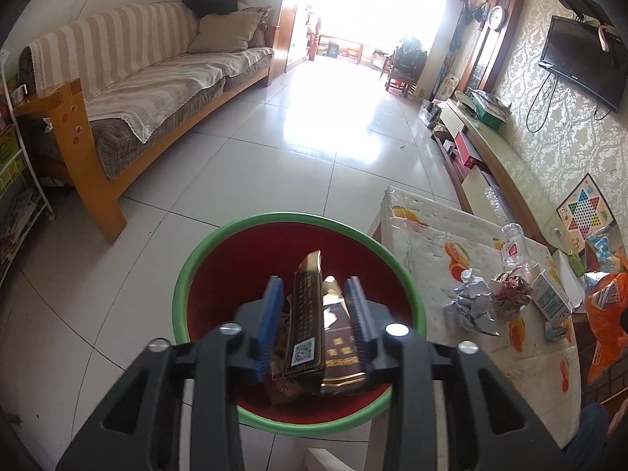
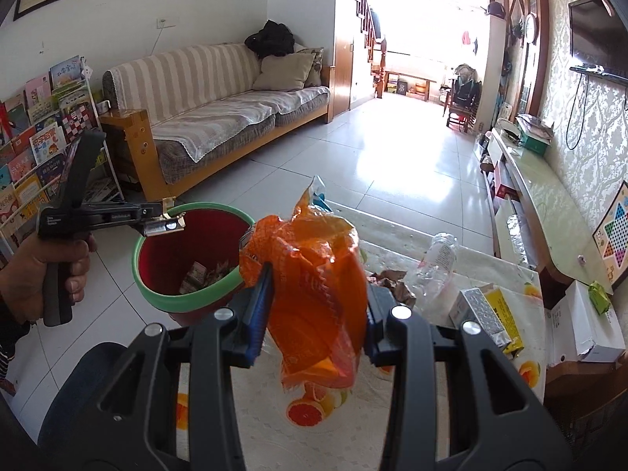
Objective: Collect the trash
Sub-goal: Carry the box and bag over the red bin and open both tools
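Jaws on my left gripper (image 1: 314,302) stand parted over the red bin (image 1: 208,274) with the green rim, and the dark cigarette pack (image 1: 306,322) sits loose between them, neither pad pressing on it as far as I can see, so I judge this piece is at the point of release into the bin. My right gripper (image 2: 318,306) has its jaws clamped on the crumpled orange wrapper (image 2: 310,274), raised above the tabletop (image 2: 392,243) and just beside the bin. More trash waits on the tabletop: a clear plastic bottle (image 2: 435,259), a small carton (image 2: 486,318) and grey crumpled paper (image 1: 471,306). Next, I think, my left side should clear away from the bin's mouth, and my right should carry the wrapper over the rim before letting go.
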A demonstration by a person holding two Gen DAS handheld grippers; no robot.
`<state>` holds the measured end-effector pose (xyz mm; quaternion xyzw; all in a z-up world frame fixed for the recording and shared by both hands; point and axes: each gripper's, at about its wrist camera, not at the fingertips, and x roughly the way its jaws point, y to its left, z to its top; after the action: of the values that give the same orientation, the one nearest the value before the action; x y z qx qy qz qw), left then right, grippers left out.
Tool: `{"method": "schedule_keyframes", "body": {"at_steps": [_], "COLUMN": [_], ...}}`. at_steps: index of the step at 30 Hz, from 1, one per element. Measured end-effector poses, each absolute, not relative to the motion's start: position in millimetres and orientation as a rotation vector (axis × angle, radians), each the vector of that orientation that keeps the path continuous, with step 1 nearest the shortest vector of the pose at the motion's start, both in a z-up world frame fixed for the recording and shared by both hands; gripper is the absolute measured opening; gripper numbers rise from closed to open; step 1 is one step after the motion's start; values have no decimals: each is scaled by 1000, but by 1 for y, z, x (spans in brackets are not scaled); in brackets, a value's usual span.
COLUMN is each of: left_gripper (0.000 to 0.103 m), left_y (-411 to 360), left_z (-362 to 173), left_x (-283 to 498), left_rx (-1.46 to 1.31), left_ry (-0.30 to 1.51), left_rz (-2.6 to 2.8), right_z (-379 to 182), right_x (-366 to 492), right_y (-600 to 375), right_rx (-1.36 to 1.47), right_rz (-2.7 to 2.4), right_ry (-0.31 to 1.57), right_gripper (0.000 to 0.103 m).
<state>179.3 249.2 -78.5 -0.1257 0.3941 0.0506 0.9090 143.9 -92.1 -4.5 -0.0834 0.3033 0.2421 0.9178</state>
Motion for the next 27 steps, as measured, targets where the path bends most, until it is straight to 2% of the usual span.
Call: {"method": "schedule_keyframes", "body": {"at_steps": [1, 7, 27], "left_gripper": [66, 86, 88], "left_y": [253, 262, 312], "left_z": [-77, -72, -76], "left_x": [178, 154, 82], "left_rx": [-272, -292, -373], "left_ry": [796, 746, 722], "left_rz": [109, 154, 257], "right_z": [-5, -14, -77], "right_x": [145, 162, 216], "right_y": [-86, -46, 117], "right_rx": [-177, -197, -323], "right_rz": [504, 550, 677], "right_ry": [622, 641, 771], "right_gripper": [38, 38, 38]}}
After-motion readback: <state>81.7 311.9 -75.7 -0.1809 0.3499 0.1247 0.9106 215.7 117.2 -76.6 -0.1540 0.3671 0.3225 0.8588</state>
